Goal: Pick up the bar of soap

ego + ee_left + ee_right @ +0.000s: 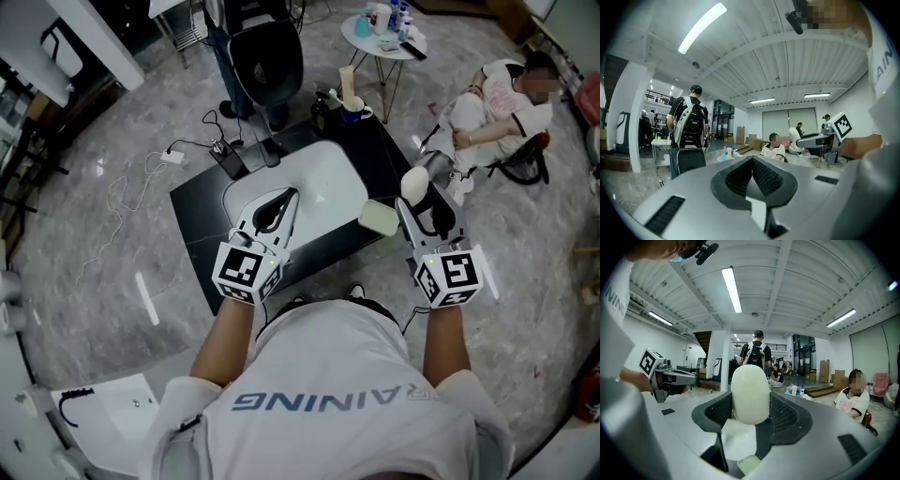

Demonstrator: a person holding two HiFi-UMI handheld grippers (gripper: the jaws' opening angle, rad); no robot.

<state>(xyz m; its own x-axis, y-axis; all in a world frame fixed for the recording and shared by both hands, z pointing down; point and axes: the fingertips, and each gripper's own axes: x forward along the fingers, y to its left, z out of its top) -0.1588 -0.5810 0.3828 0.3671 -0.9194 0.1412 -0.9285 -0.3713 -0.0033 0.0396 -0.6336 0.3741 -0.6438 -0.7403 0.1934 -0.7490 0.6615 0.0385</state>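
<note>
Side-table bottles (384, 17) — too small to identify.

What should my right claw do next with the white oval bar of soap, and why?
Probably just carry it level with the right claw shut, without squeezing harder. The white oval bar of soap is clamped in it, lifted clear of the pale green rectangular dish. Its top half pokes past the tips, so a tilt or a slip could drop it.

Under my head camera, a black tabletop (197, 211) stands on grey marble floor (112, 281). It carries a white basin (328, 178), a pale green dish (379, 217) just beside the basin, and a blue mug (354, 112) at the far edge.
</note>
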